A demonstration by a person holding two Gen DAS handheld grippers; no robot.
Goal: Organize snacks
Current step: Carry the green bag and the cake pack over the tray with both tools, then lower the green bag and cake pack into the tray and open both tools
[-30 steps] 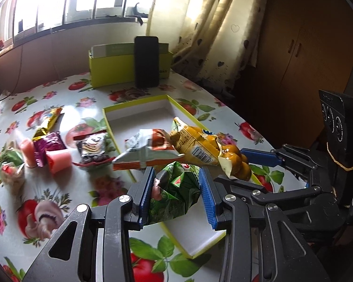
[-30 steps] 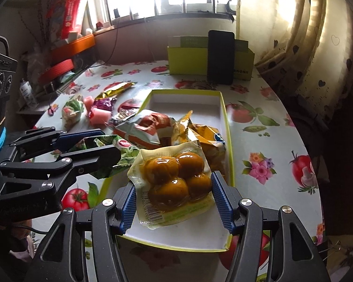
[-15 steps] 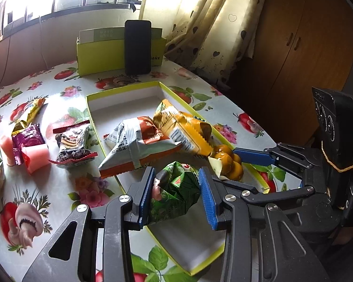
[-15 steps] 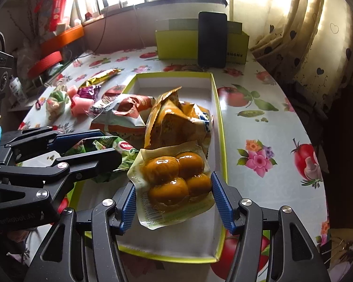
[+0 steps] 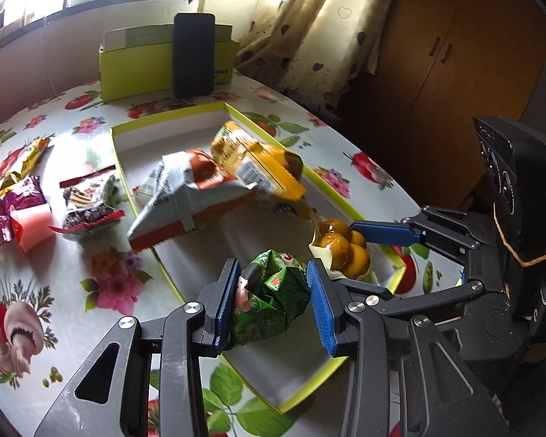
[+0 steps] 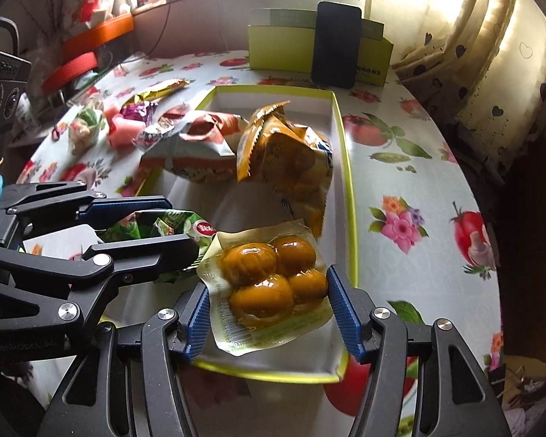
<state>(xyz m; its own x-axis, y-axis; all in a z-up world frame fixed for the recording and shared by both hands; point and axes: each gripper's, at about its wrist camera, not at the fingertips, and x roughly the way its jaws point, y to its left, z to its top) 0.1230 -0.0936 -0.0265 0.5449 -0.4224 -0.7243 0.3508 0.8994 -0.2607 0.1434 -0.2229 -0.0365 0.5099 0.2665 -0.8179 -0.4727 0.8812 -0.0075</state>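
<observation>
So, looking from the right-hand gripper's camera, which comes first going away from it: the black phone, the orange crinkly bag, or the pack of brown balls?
1. Pack of brown balls, gripped by the right gripper.
2. Orange crinkly bag, mid-tray.
3. Black phone, propped at the table's far end.

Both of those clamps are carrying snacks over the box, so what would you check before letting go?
1. Left hand-held gripper pinches the green packet: ok.
2. Right hand-held gripper holds the clear pack of orange balls: ok.
3. Both packs are over the yellow-rimmed tray: ok.
4. Bare tray floor beneath them: ok, the near end looks free.
5. The white-and-orange bag lies fully inside the tray: not ok, it overhangs the left rim.
6. How far the packs hang above the tray floor: cannot tell.
</observation>
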